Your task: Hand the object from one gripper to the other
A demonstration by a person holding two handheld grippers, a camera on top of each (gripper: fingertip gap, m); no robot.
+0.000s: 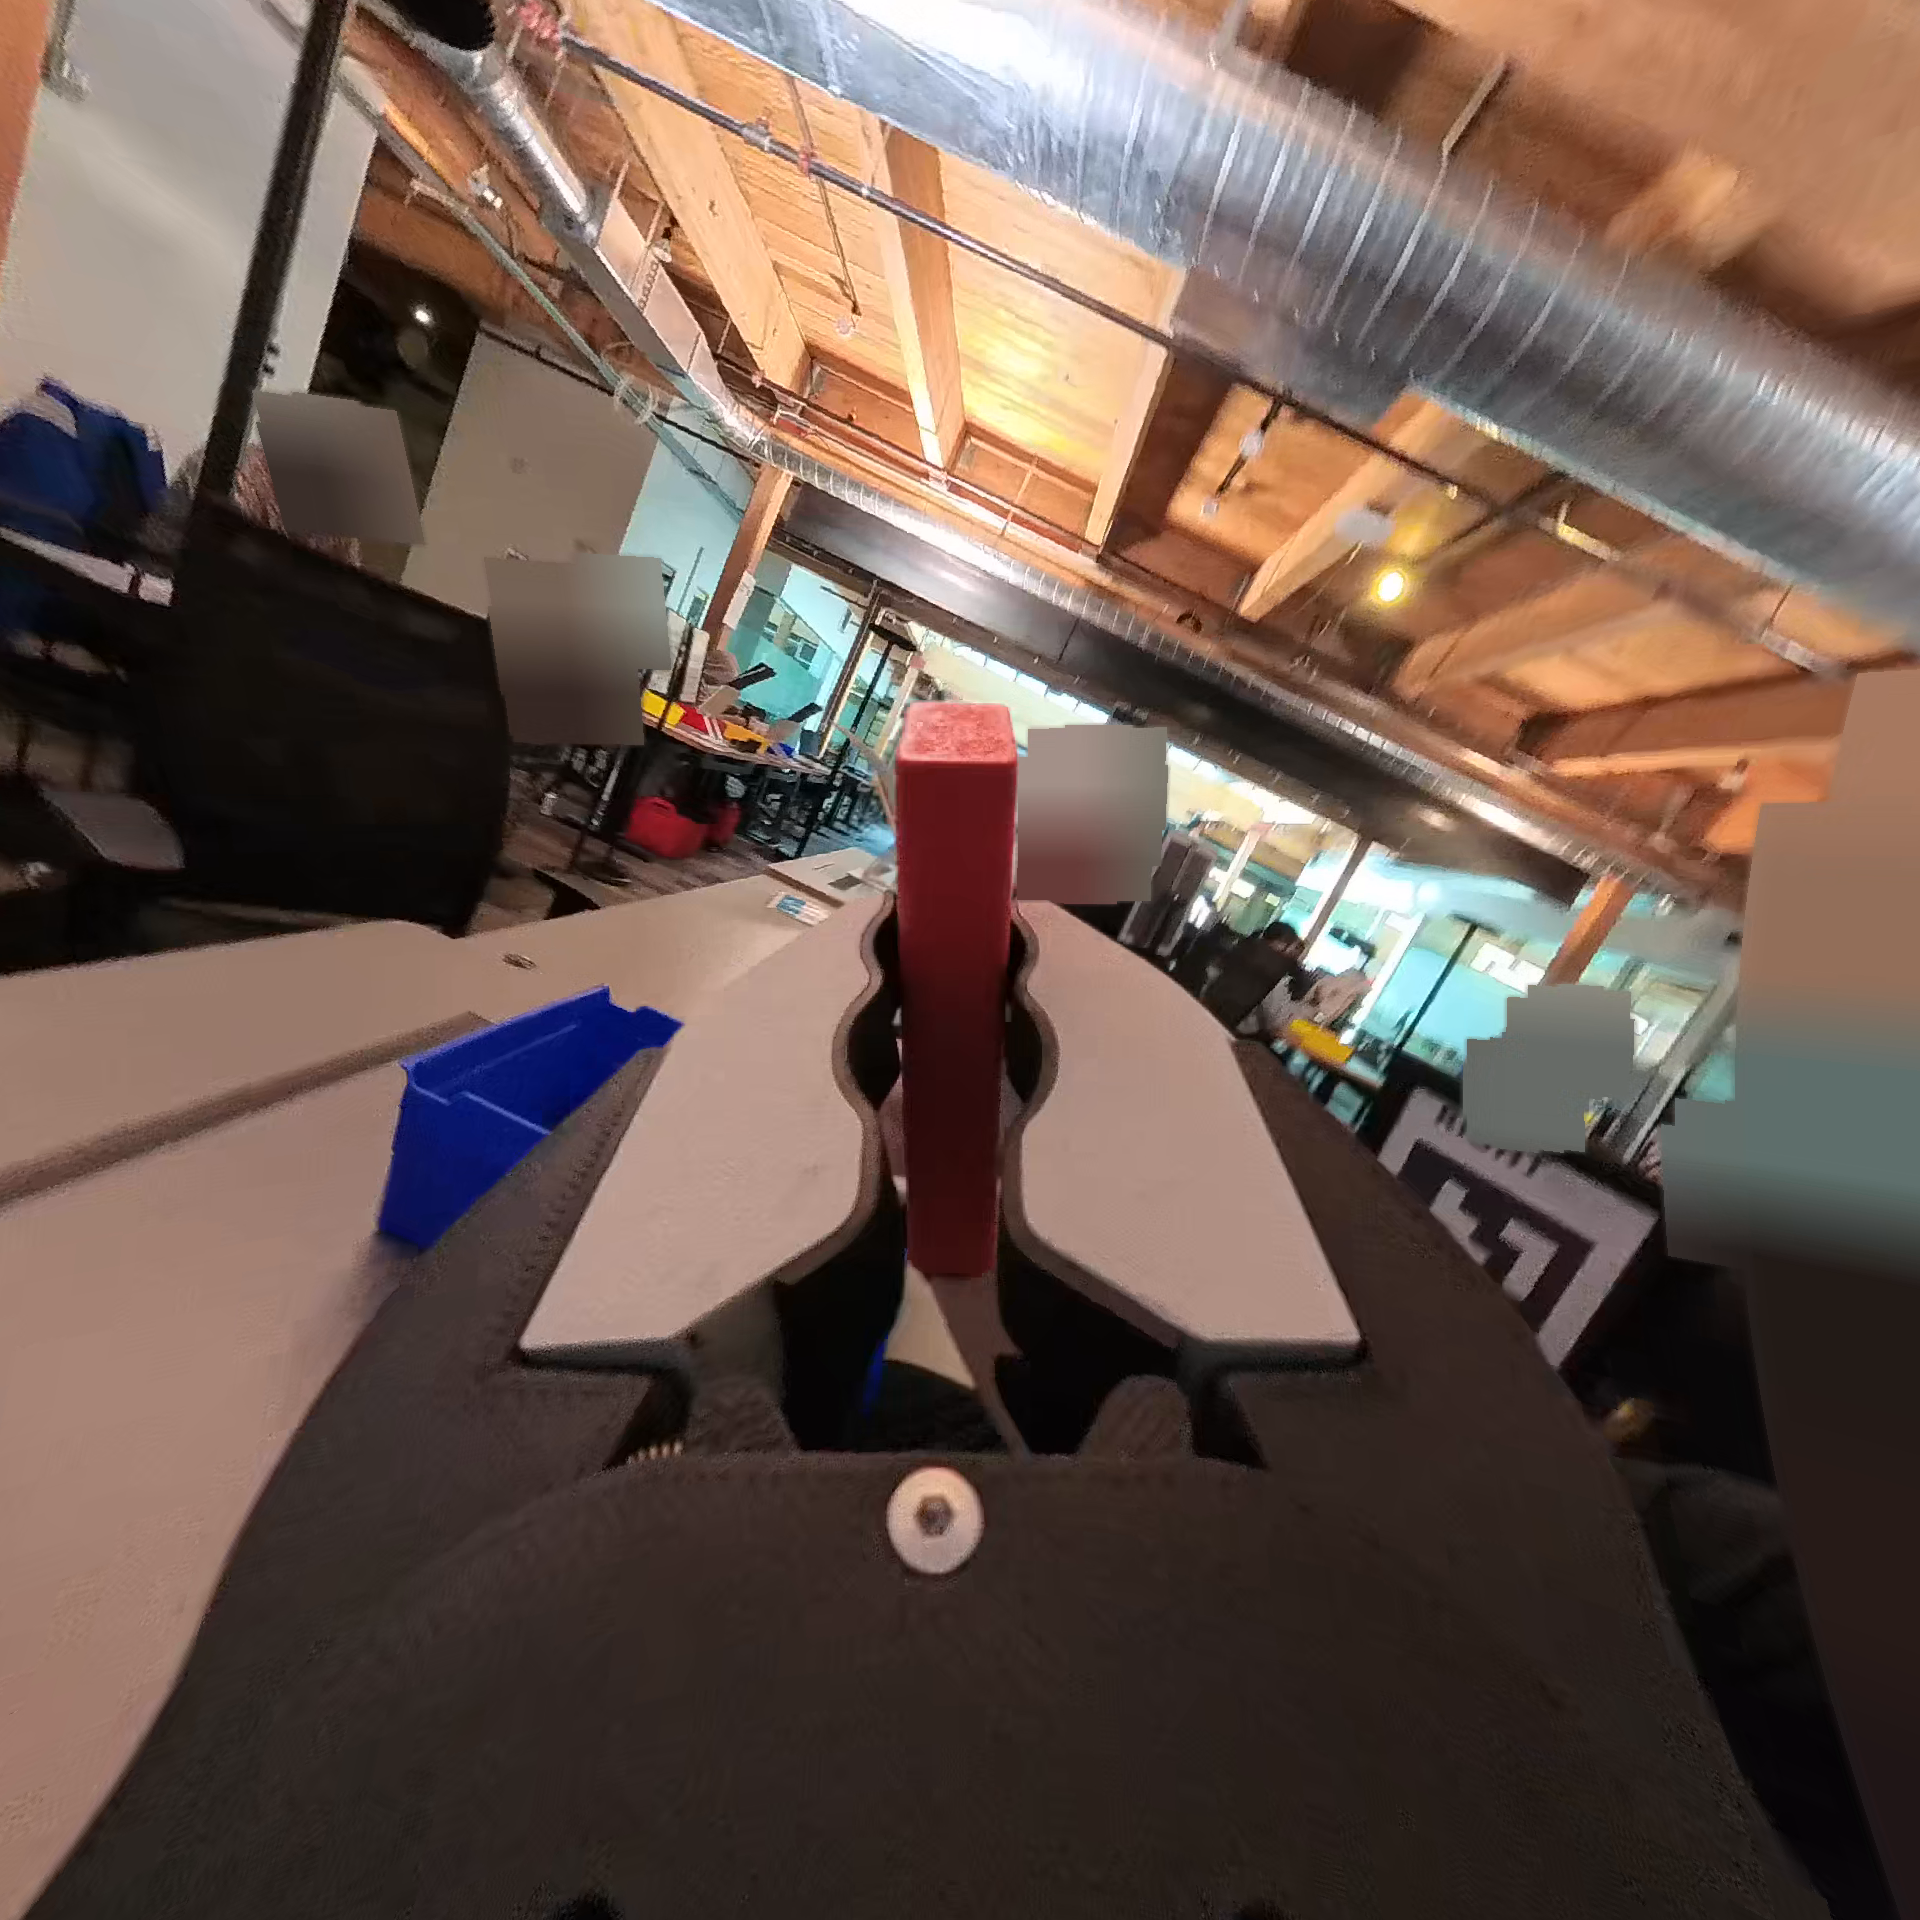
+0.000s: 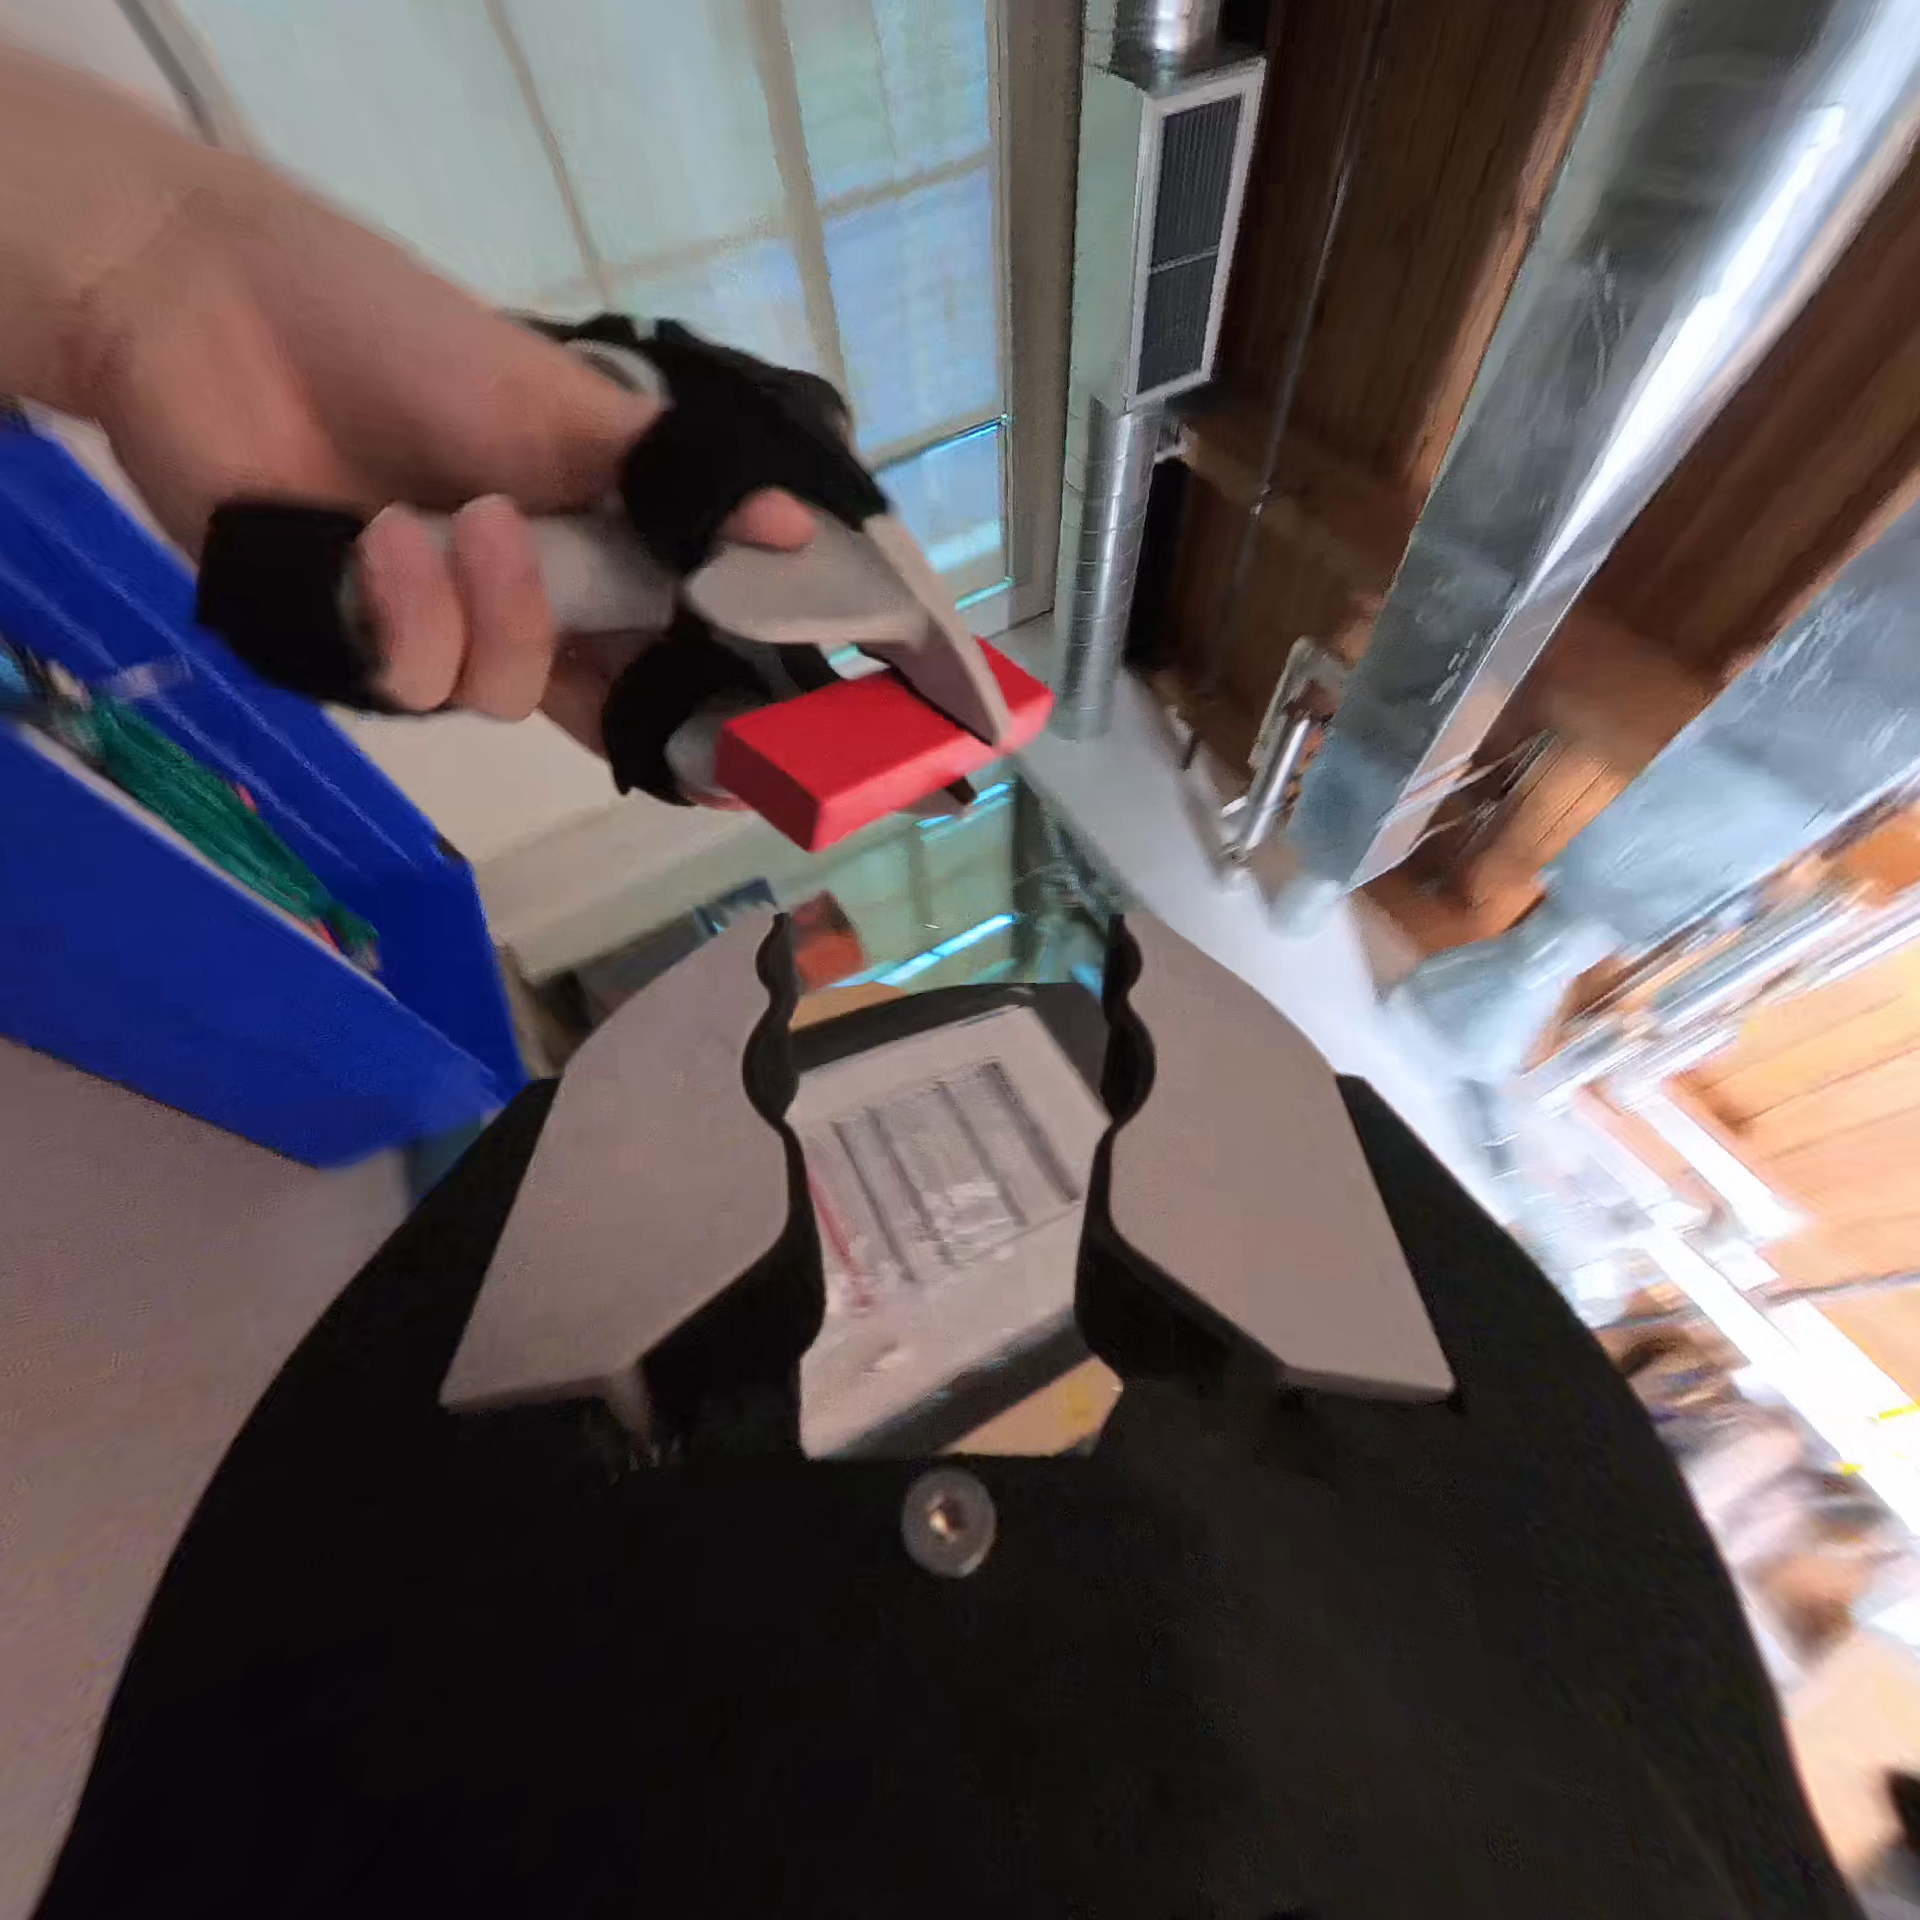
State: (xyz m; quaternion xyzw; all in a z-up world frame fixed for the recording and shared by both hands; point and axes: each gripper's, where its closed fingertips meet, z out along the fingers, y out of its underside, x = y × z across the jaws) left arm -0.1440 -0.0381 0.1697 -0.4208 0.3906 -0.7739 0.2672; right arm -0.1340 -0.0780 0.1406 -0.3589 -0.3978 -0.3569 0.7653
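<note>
A long red block (image 1: 951, 977) stands between the jaws of my left gripper (image 1: 951, 930), which is shut on it; the block sticks out past the fingertips. In the right wrist view the same red block (image 2: 842, 753) shows held by the left gripper (image 2: 935, 727), carried in a person's hand (image 2: 312, 416). My right gripper (image 2: 945, 951) is open and empty, a short way below the block and apart from it.
A small blue bin (image 1: 499, 1101) sits on the grey table (image 1: 156, 1195) left of my left gripper. A large blue bin (image 2: 208, 935) stands at the left in the right wrist view. A black and white marker board (image 1: 1517, 1236) is at the right. Left tips to right tips: about 6 cm.
</note>
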